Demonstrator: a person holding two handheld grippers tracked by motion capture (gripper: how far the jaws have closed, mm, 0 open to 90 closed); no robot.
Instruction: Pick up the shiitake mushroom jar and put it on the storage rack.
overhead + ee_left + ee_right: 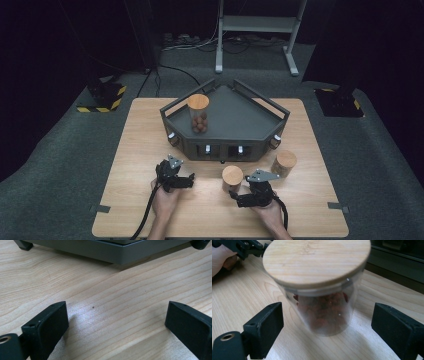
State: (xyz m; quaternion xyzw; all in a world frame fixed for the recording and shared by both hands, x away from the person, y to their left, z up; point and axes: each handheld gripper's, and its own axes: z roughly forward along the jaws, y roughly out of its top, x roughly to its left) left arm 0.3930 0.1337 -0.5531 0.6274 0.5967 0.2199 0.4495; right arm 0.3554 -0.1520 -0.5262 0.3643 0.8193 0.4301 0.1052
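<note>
Jar [322,300] with its wooden lid stood on the table at six o'clock of the tray [225,120], between the right gripper's [325,322] wide jaws, not yet gripped; one jar already in the tray

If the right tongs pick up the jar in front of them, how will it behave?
The jar looks like smooth clear glass, so probably slippery and breakable. It stands tall under a wide wooden lid, so a high push might tip it. Half-filled with reddish pieces, likely fairly light.
</note>
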